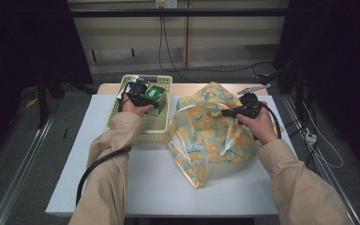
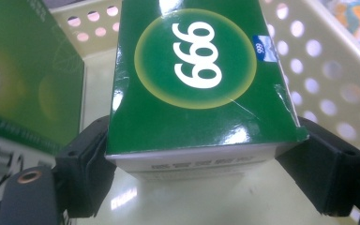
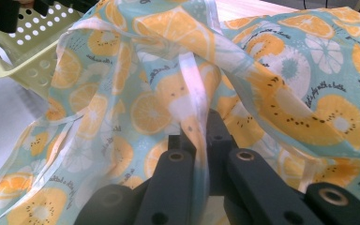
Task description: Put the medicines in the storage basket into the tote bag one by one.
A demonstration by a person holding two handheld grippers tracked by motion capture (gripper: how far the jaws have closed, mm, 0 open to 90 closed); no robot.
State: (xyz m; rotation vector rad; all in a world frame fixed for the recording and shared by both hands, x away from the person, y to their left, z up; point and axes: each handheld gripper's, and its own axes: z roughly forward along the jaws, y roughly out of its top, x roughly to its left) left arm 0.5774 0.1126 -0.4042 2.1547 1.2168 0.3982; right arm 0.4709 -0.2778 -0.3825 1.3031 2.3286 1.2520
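A green box point(image 2: 192, 84) with "999" in a yellow-ringed circle stands in the pale yellow perforated basket point(image 2: 318, 56). My left gripper point(image 2: 206, 140) has a black jaw against each side of the box's near end, pads touching it. From above, that gripper point(image 1: 145, 97) reaches into the basket point(image 1: 140, 137) over the green box point(image 1: 156, 93). My right gripper point(image 3: 199, 140) is shut on a translucent white strap of the teal bag printed with orange slices point(image 3: 272, 79). The bag point(image 1: 206, 136) lies crumpled at centre right, with the right gripper point(image 1: 227, 112) over its upper part.
A second green box point(image 2: 23, 75) stands just left of the held one in the basket. The basket's corner point(image 3: 23, 51) lies close to the bag. The white table top point(image 1: 159, 187) stretches toward the front edge. A black cable point(image 1: 98, 164) trails from the left gripper.
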